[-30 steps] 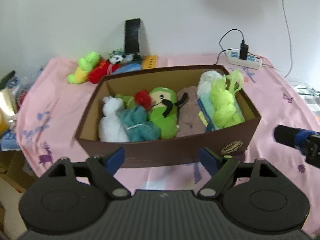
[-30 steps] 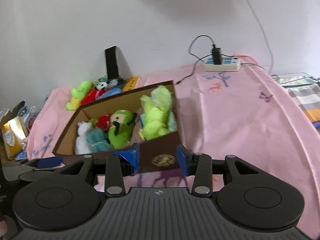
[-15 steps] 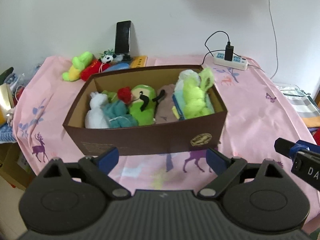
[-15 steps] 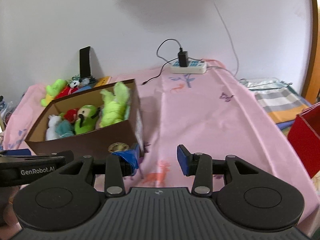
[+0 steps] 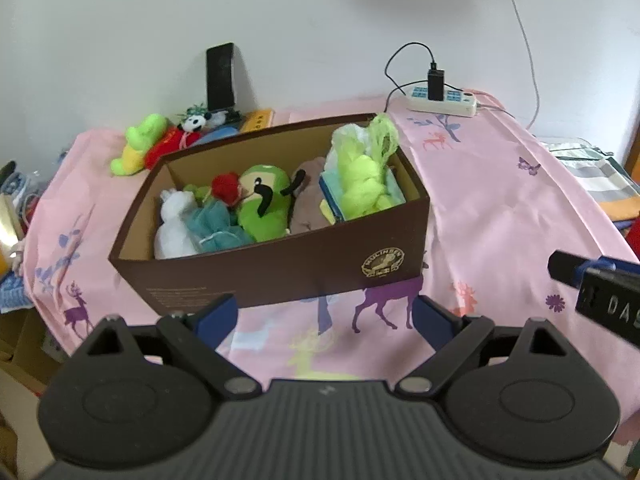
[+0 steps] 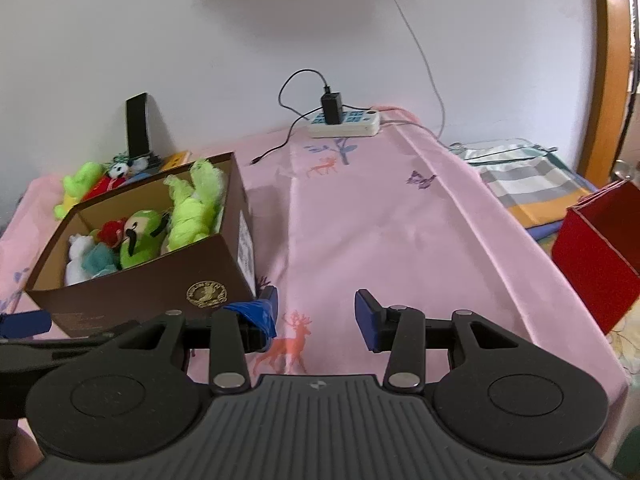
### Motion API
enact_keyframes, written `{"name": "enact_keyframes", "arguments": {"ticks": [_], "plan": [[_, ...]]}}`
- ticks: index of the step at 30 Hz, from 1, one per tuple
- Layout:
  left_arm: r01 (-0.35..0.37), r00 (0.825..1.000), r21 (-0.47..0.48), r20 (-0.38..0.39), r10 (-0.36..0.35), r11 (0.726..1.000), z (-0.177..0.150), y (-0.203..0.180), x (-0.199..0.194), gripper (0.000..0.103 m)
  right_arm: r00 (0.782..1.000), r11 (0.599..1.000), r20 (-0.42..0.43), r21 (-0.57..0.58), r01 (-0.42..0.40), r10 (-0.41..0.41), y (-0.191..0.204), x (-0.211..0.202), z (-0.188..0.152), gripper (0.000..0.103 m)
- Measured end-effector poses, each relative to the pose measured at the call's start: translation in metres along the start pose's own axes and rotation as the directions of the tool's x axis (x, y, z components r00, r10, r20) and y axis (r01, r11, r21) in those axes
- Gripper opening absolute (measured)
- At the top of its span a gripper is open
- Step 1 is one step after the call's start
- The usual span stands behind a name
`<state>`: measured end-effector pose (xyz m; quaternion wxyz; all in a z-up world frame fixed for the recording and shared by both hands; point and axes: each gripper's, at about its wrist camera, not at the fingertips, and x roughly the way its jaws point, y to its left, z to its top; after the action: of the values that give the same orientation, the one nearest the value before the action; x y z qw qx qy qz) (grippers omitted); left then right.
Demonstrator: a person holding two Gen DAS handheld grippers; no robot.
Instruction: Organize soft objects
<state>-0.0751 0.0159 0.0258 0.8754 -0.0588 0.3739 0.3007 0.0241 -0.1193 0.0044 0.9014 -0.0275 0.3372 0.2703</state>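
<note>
**Bright plush in a brown box on pink cloth**

The pink cloth [image 5: 500, 200] is printed with purple, orange and pale deer, blue sprigs and purple butterflies. The box [image 5: 280, 268] is dark brown outside with a gold round emblem, tan inside. In it lie a white plush [image 5: 174, 224], a teal plush [image 5: 216, 226], a red ball-like toy [image 5: 226, 188], a green plush [image 5: 266, 204] with black marks, a grey-brown cloth [image 5: 308, 200] and a neon yellow-green fluffy piece [image 5: 362, 176]. Behind the box sit a lime-and-yellow plush [image 5: 138, 144], a red plush [image 5: 166, 146] and a black-and-white panda toy [image 5: 196, 122]. The power strip [image 5: 442, 102] is white with blue sockets and a black plug. The wall [image 5: 320, 20] is white. Each gripper, left [image 5: 325, 312] and right [image 6: 316, 312], is black with blue pads. A red box [image 6: 600, 252] stands at the right.
</note>
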Motion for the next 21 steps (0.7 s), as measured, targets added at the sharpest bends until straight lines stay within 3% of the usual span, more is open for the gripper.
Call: {"name": "enact_keyframes", "arguments": {"ticks": [8,11,16,21], "plan": [[0.074,0.997,-0.025,-0.005,-0.074,0.997,-0.008,0.022,0.008,0.093,0.997,0.996,-0.022,-0.045,0.072,-0.073,0.028,-0.002,-0.007,0.027],[0.088,0.996,-0.034,-0.005,-0.089,0.995,-0.012,0.024,0.009,0.093,0.997,0.997,-0.047,-0.058,0.056,-0.058,0.035,-0.003,-0.008,0.027],[0.118,0.993,-0.004,-0.006,-0.118,0.993,-0.013,0.012,0.010,0.093,0.992,0.991,-0.038,-0.073,0.114,-0.117,0.029,-0.007,-0.007,0.027],[0.141,0.990,0.066,-0.011,-0.140,0.988,-0.010,-0.013,0.012,0.093,0.984,0.986,-0.054,-0.016,0.169,-0.169,0.007,-0.003,-0.007,0.027]]}}
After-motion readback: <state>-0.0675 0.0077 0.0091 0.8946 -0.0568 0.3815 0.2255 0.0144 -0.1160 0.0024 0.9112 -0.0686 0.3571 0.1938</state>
